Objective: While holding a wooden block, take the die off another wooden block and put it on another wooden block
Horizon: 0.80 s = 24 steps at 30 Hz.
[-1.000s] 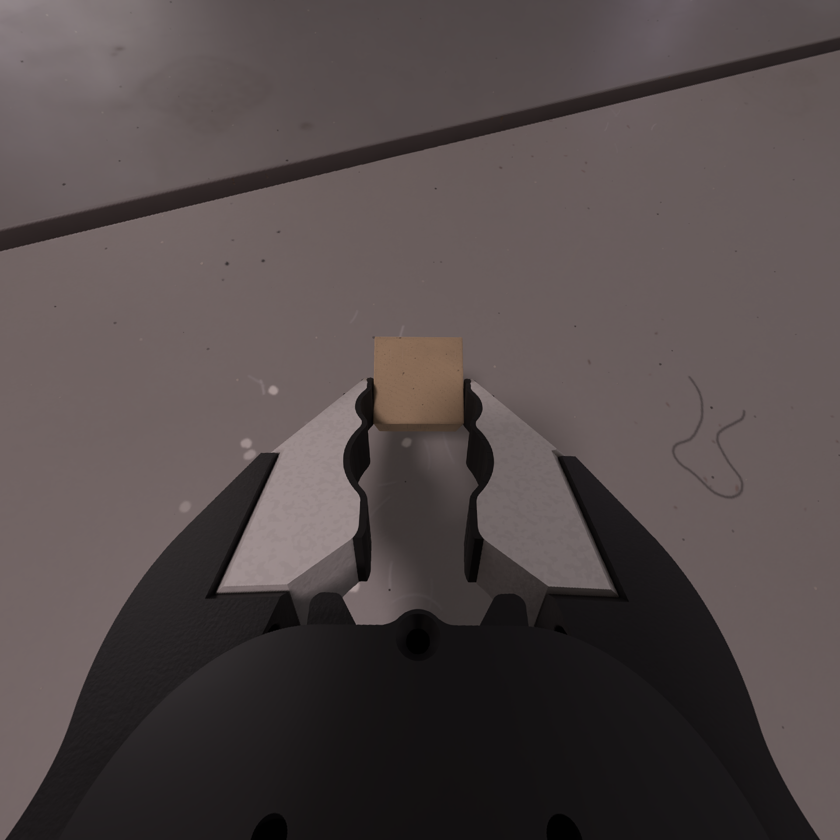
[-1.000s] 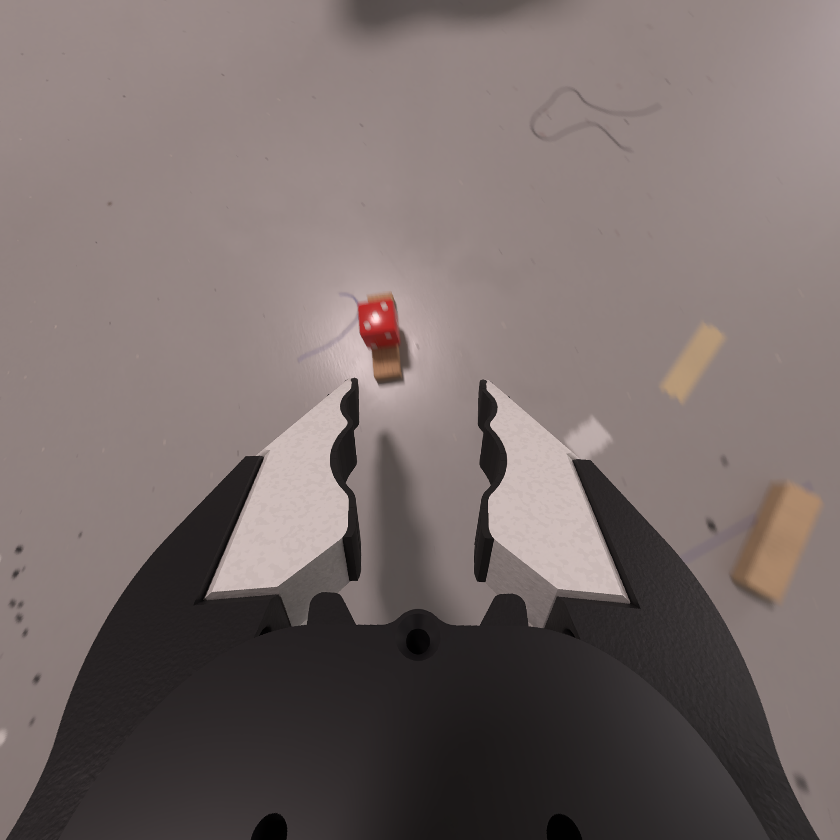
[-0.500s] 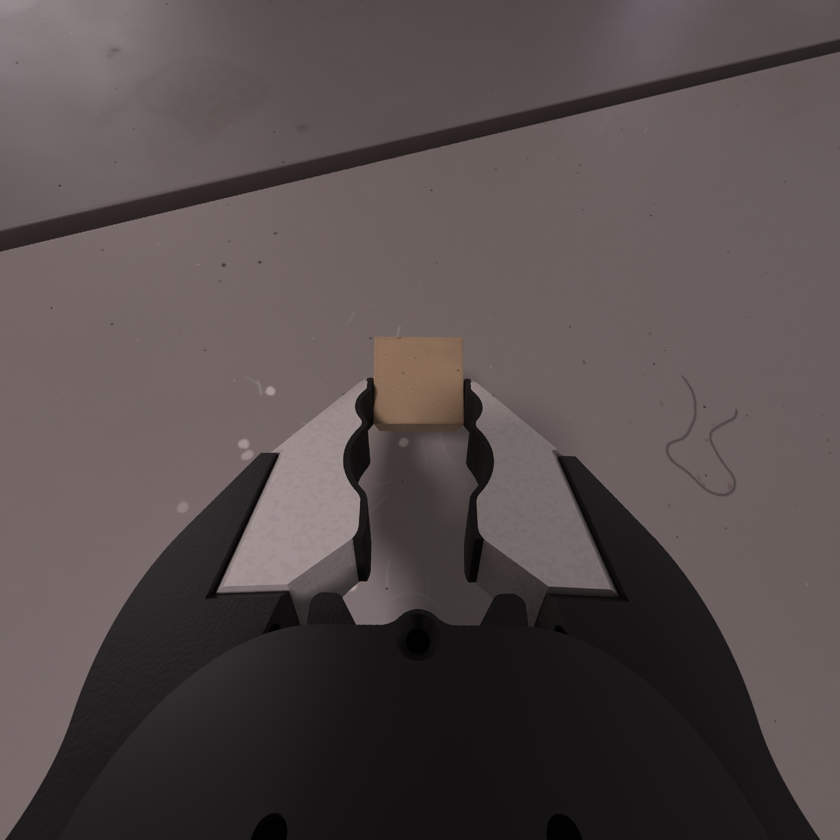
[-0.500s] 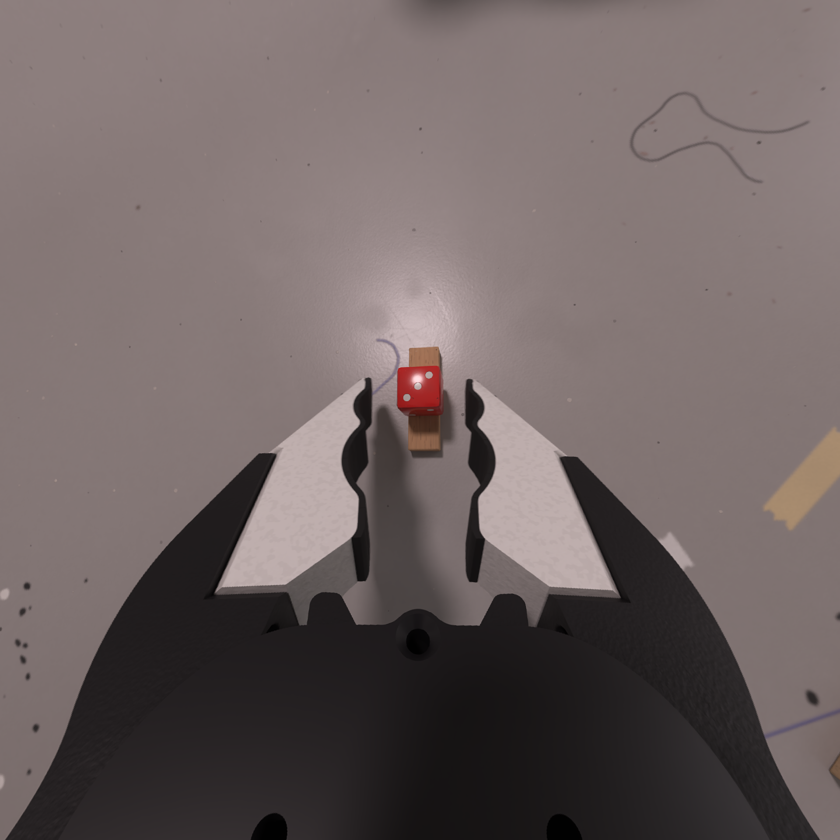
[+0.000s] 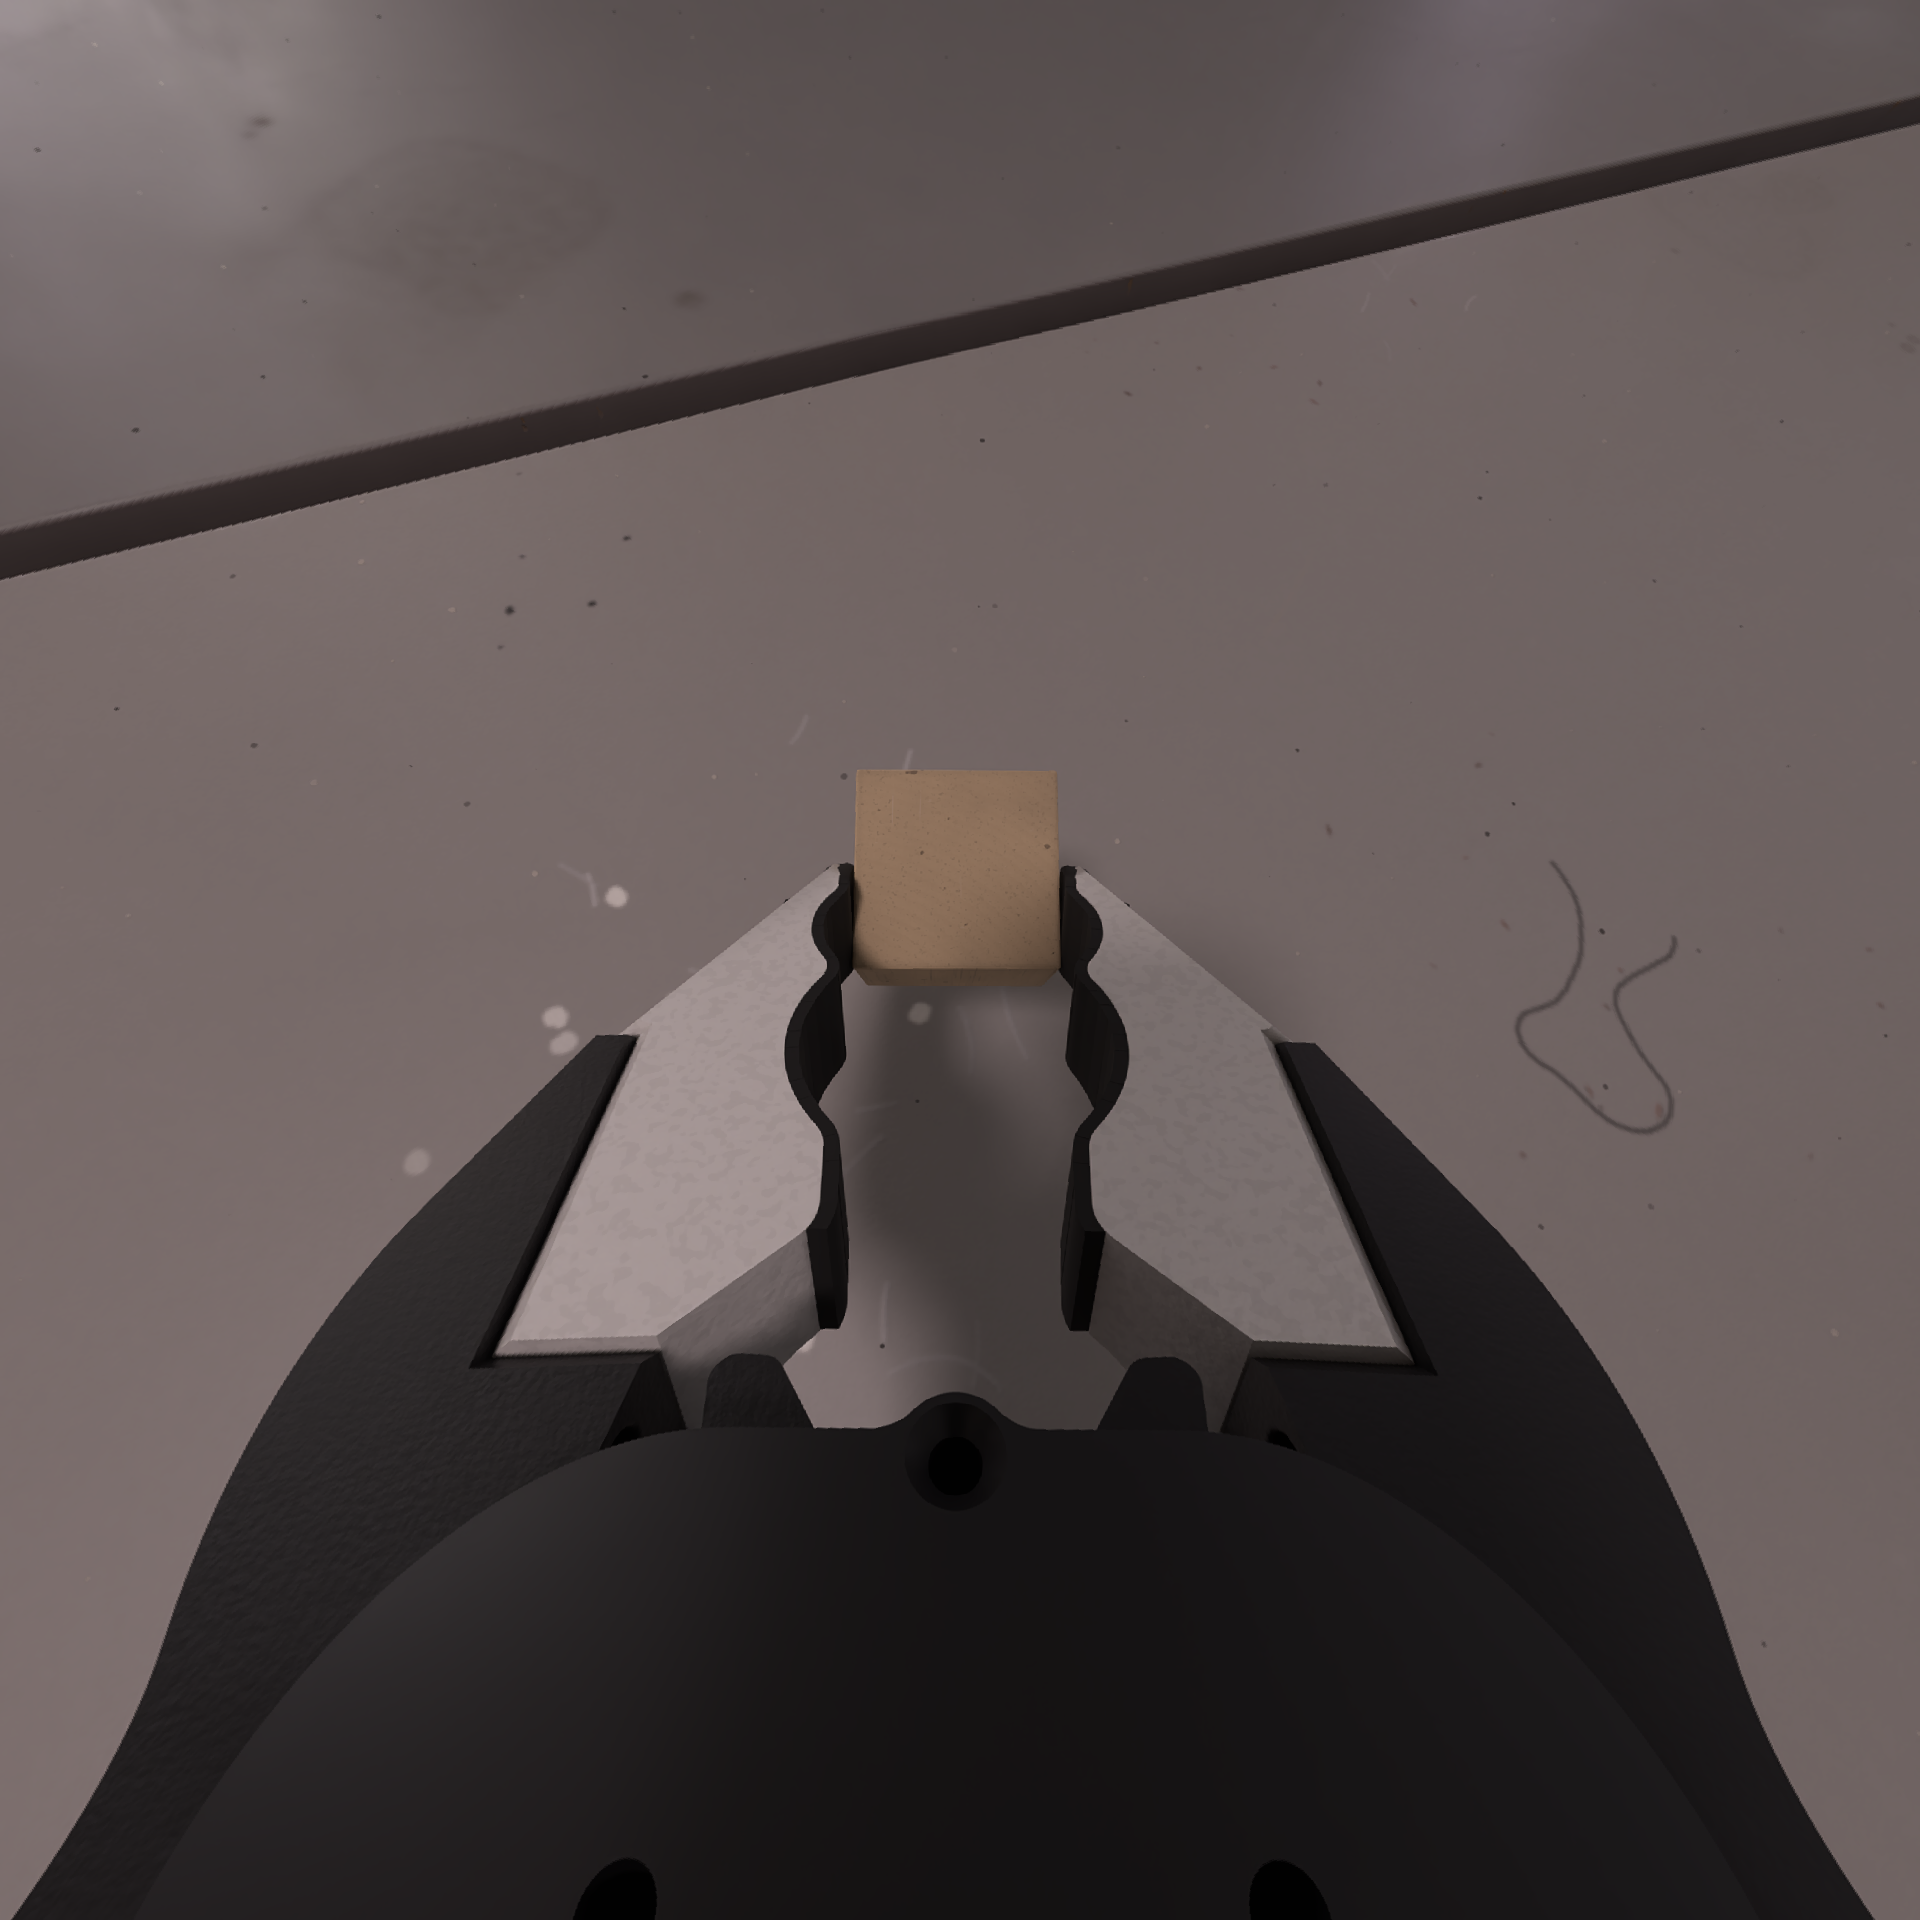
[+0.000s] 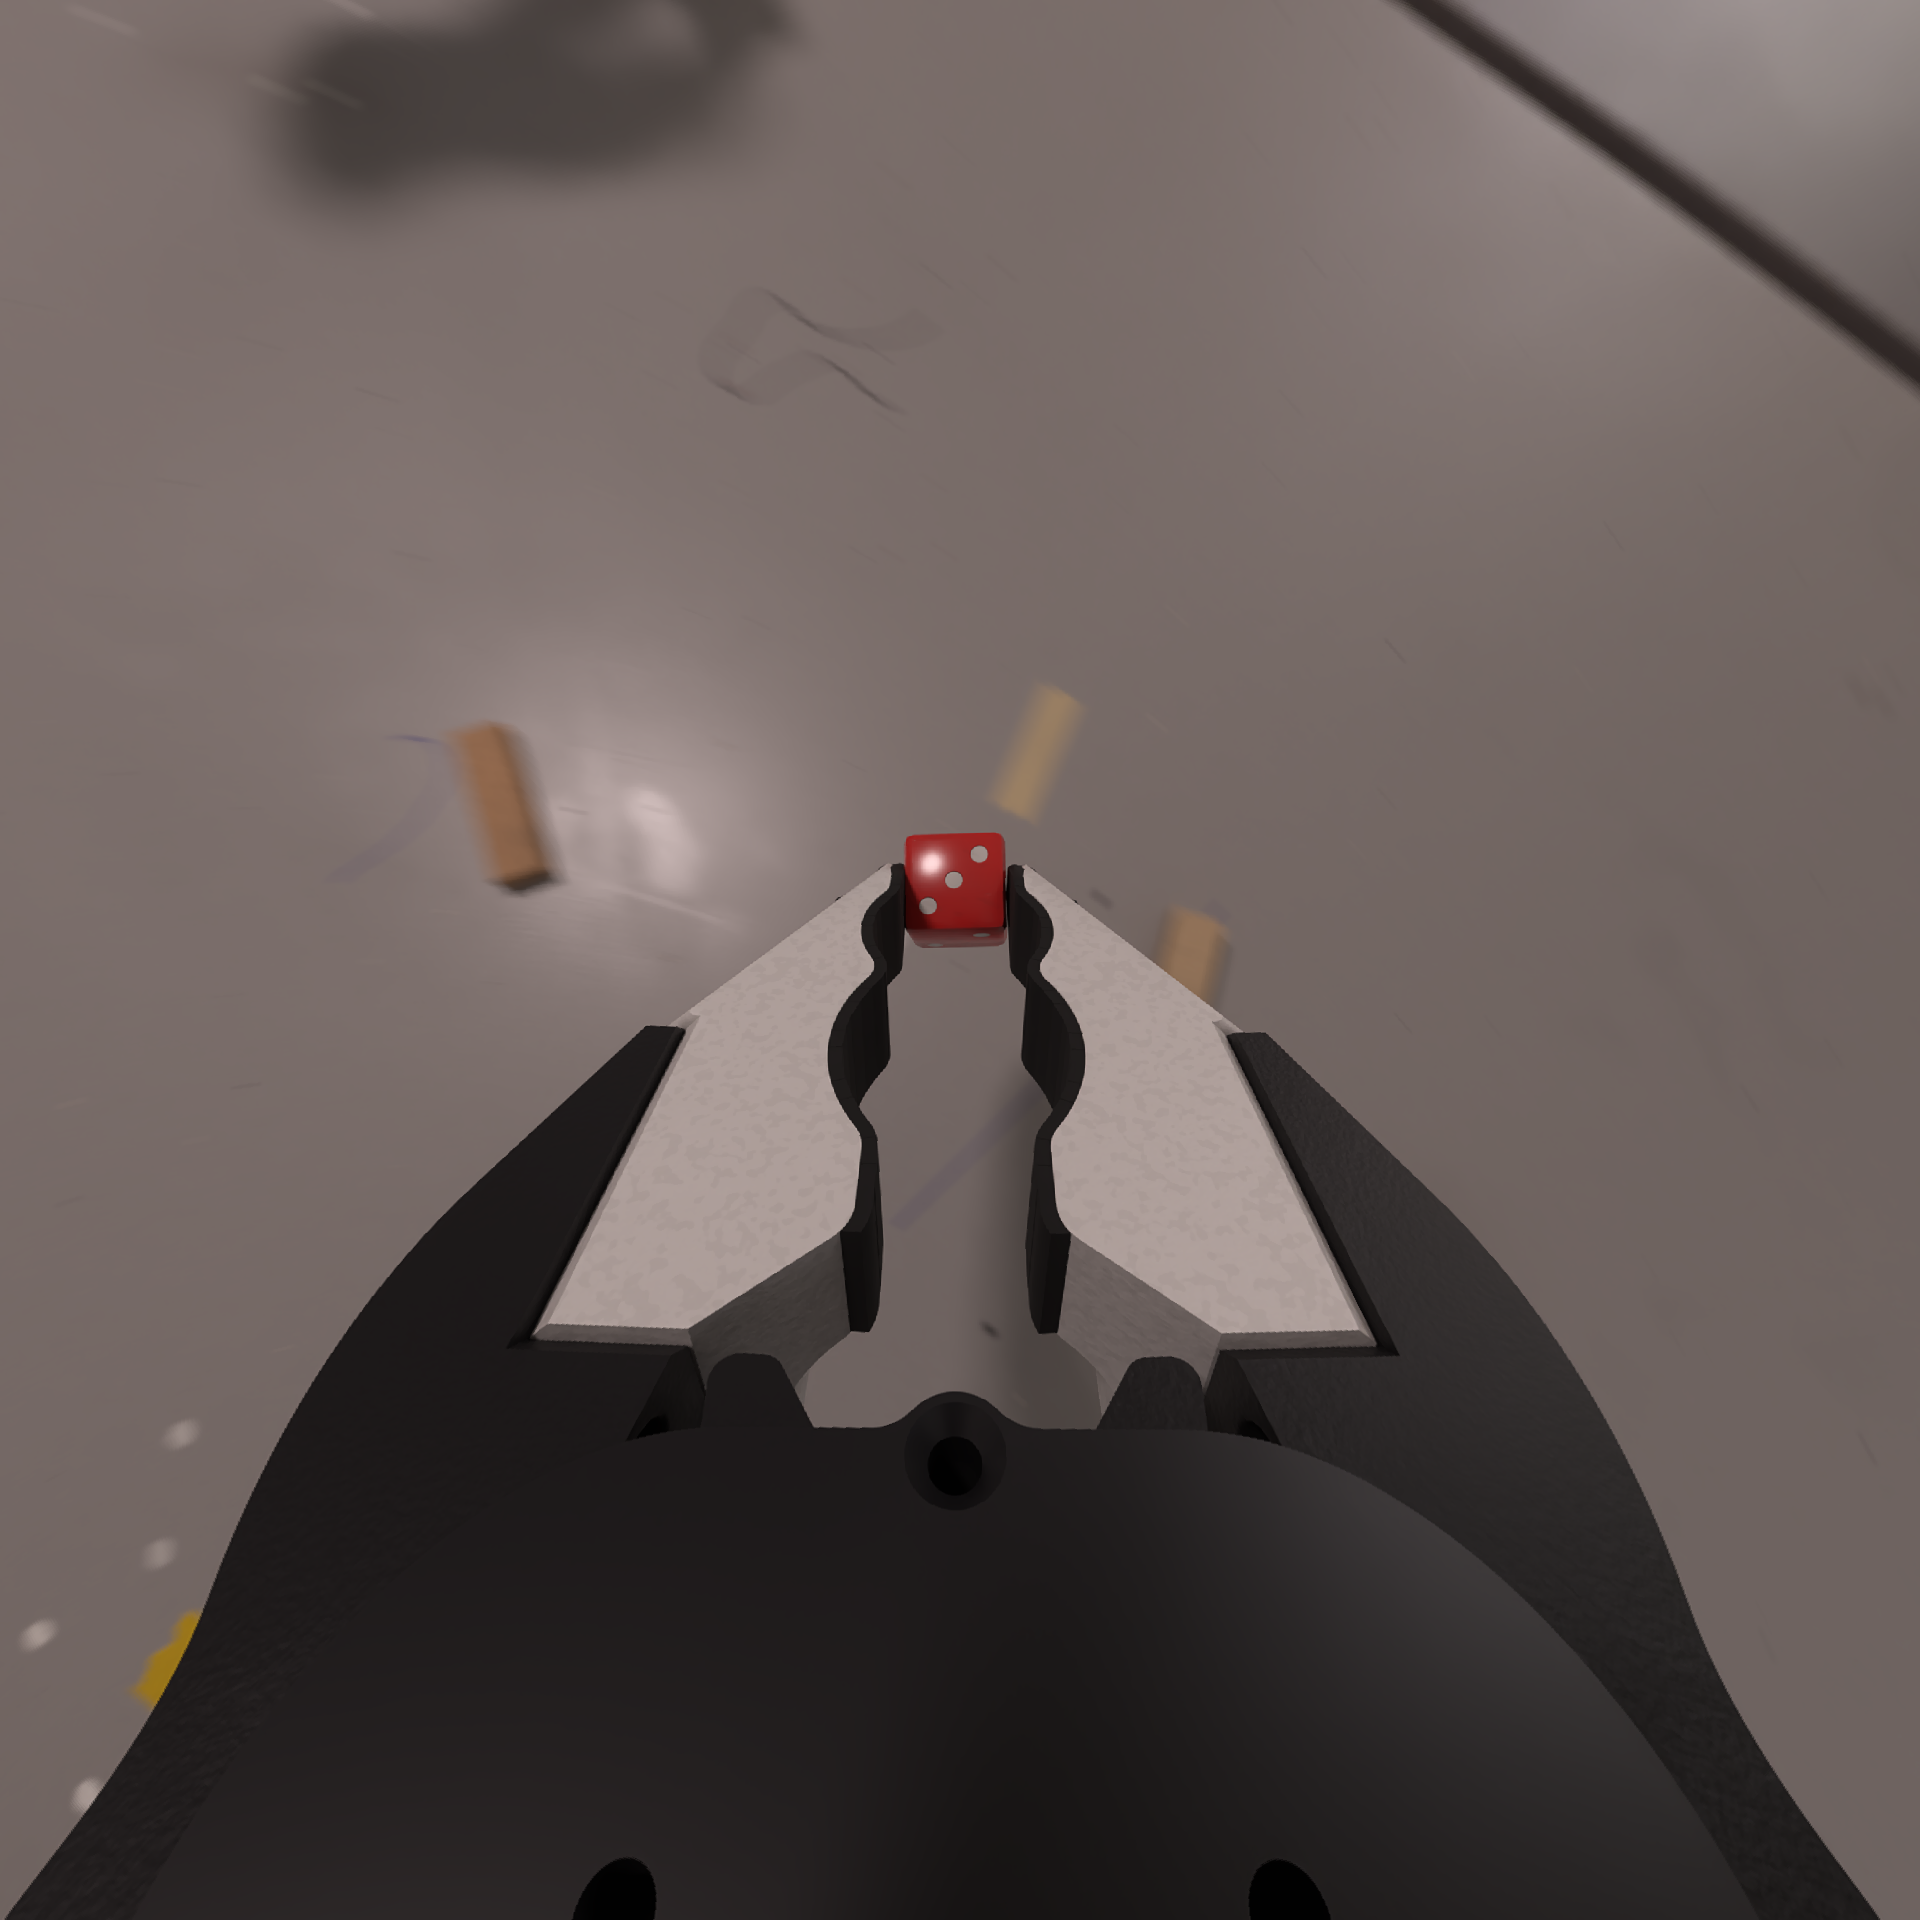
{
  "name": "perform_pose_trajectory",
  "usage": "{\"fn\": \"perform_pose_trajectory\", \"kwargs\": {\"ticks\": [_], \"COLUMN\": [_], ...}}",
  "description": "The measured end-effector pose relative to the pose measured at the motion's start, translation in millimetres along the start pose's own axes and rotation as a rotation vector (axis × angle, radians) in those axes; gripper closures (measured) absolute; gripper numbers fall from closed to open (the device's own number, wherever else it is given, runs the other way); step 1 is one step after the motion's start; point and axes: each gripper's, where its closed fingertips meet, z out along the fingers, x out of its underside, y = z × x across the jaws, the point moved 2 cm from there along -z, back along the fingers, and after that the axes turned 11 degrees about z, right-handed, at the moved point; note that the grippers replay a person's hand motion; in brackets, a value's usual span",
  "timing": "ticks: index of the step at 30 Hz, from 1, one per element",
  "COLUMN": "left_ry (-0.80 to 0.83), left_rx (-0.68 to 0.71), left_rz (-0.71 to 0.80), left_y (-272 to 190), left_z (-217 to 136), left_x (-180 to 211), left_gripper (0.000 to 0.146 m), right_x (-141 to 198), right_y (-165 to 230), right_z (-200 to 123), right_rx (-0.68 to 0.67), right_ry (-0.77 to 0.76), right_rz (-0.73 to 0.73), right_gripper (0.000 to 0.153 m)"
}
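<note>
My left gripper (image 5: 956,914) is shut on a pale wooden block (image 5: 954,875) and holds it above the grey surface. My right gripper (image 6: 954,902) is shut on a red die (image 6: 954,885) with white pips, lifted off the surface. In the right wrist view an orange-brown wooden block (image 6: 499,802) lies on the surface to the left, bare on top. Another wooden block (image 6: 1193,948) lies just right of my right fingertip. The view is blurred by motion.
A flat pale tan strip (image 6: 1037,750) lies on the grey surface (image 6: 1455,623) beyond the die. A dark seam (image 5: 935,353) crosses the surface far ahead in the left view and shows at the top right of the right view (image 6: 1683,197). A yellow scrap (image 6: 171,1652) lies at lower left.
My right gripper closed on the die, lifted it off the orange-brown block and swung to the right. The left gripper has held still with its block.
</note>
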Motion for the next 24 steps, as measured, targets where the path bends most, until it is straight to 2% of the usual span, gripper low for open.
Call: {"fn": "perform_pose_trajectory", "kwargs": {"ticks": [3,7,9,13,14,15,16,20,22,24], "left_ry": [-0.003,0.003,0.007,0.010,0.009,0.006,0.006,0.016,0.013,0.014], "left_rx": [-0.004,-0.007,-0.006,0.000,-0.001,-0.002,-0.003,-0.007,-0.013,-0.014], "left_rz": [0.001,-0.003,-0.003,0.003,0.004,0.005,0.003,0.000,-0.001,-0.008], "left_y": [0.5,1.9,1.9,0.2,0.1,0.2,0.6,2.7,3.8,4.2], "left_z": [-0.5,0.7,1.6,2.4,2.2,2.1,2.1,3.2,2.9,2.6], "left_x": [-0.4,1.5,2.4,2.6,2.2,1.9,2.1,4.4,4.4,4.5], "left_gripper": [0.107,0.107,0.107,0.107,0.107,0.107,0.107,0.107,0.107,0.107], "right_x": [17.8,36.2,37.9,38.5,37.6,34.6,29.3,6.5,3.7,8.1], "right_y": [-46.3,-66.4,-68.5,-69.0,-69.4,-68.2,-66.7,-59.0,-43.8,-28.3], "right_z": [15.4,38.4,42.6,42.0,39.4,35.5,30.3,5.5,-5.8,-12.0], "right_rx": [0.156,0.264,0.281,0.236,0.231,0.214,0.193,0.174,0.128,0.101], "right_ry": [0.093,0.166,0.169,0.131,0.114,0.086,0.040,-0.242,-0.419,-0.509], "right_rz": [0.120,0.144,0.139,0.223,0.255,0.283,0.304,0.327,0.352,0.333], "right_gripper": [0.134,0.134,0.134,0.133,0.116,0.107,0.105,0.104,0.103,0.101]}}
